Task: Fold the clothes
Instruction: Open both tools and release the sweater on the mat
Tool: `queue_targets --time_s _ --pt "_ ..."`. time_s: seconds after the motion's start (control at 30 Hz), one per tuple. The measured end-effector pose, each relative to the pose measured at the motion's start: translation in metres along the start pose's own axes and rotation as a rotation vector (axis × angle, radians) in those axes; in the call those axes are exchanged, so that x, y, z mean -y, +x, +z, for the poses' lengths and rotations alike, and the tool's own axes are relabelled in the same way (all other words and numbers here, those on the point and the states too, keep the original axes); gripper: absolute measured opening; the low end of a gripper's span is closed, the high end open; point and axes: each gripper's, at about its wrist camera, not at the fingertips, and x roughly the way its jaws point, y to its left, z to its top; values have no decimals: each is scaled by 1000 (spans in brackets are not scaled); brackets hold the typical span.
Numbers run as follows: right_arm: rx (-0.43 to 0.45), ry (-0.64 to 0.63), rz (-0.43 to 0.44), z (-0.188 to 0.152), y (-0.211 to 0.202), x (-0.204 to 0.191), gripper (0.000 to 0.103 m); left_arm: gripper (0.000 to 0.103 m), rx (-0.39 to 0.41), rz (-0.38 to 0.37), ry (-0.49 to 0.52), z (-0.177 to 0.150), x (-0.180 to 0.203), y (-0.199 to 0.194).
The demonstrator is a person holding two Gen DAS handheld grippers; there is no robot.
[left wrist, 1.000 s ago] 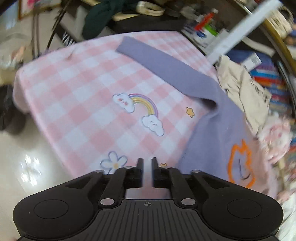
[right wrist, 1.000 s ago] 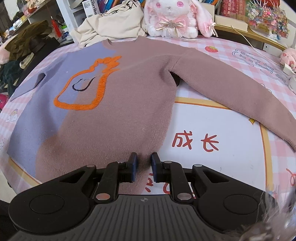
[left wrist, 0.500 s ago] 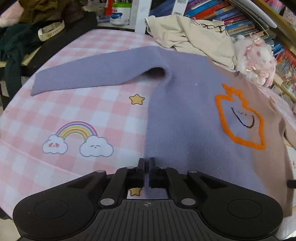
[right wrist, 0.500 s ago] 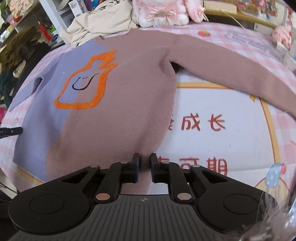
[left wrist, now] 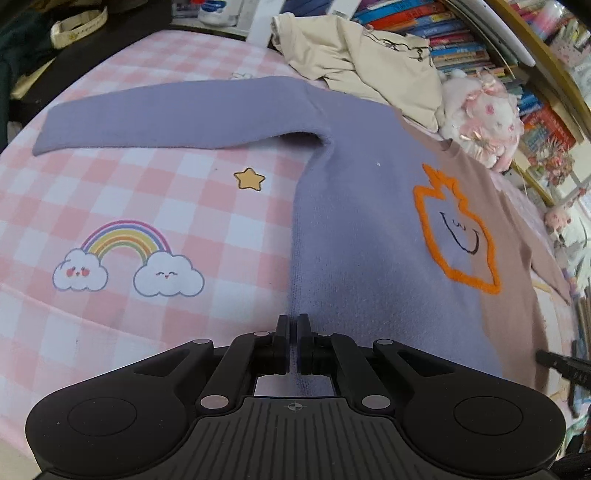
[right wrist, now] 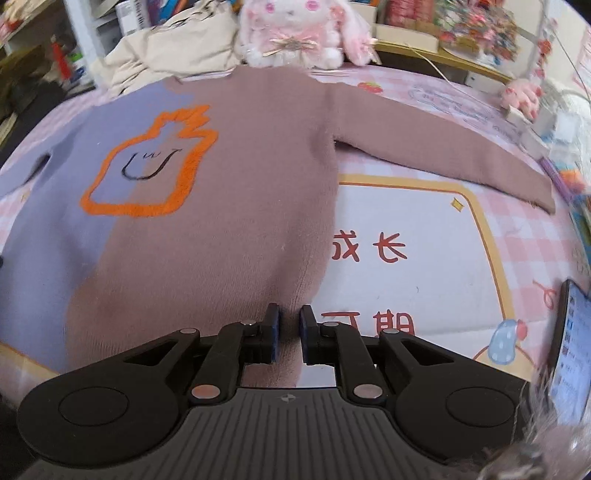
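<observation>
A two-tone sweater, purple on one half (left wrist: pixel 351 240) and mauve on the other (right wrist: pixel 240 206), lies flat and face up on the pink checked tablecloth (left wrist: pixel 129 192), sleeves spread out. It bears an orange outlined smiling shape (right wrist: pixel 147 166). My left gripper (left wrist: pixel 294 325) is shut on the purple bottom corner of the sweater's hem. My right gripper (right wrist: pixel 289 317) stands at the mauve bottom corner, jaws a narrow gap apart with the hem between them.
A cream garment (left wrist: pixel 369 62) and a pink plush rabbit (right wrist: pixel 295 29) lie beyond the collar. Bookshelves (left wrist: pixel 461 48) stand behind. A phone (right wrist: pixel 569 343) rests at the right table edge. Small toys and clutter (right wrist: pixel 532 107) sit near the mauve sleeve end.
My left gripper swung from the table's left side to the purple hem corner and closed on it. My right gripper moved closer to the mauve hem corner and its jaws narrowed.
</observation>
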Motion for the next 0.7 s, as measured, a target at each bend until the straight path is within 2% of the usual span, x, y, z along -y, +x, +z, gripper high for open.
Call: queue_targets --time_s 0.17,0.3,0.53,0.7 --pt "21 16 -55 -2 -3 5 12 2 -1 -12 64 0 11 3" --pt "19 -7 -80 -2 -4 -4 12 2 7 -19 43 1 3 2" --pt "12 34 -97 -3 -2 -7 12 2 2 -29 40 2 -1 -1" --pt "26 -31 -110 -5 -1 -20 12 2 0 -22 37 3 -5 -2"
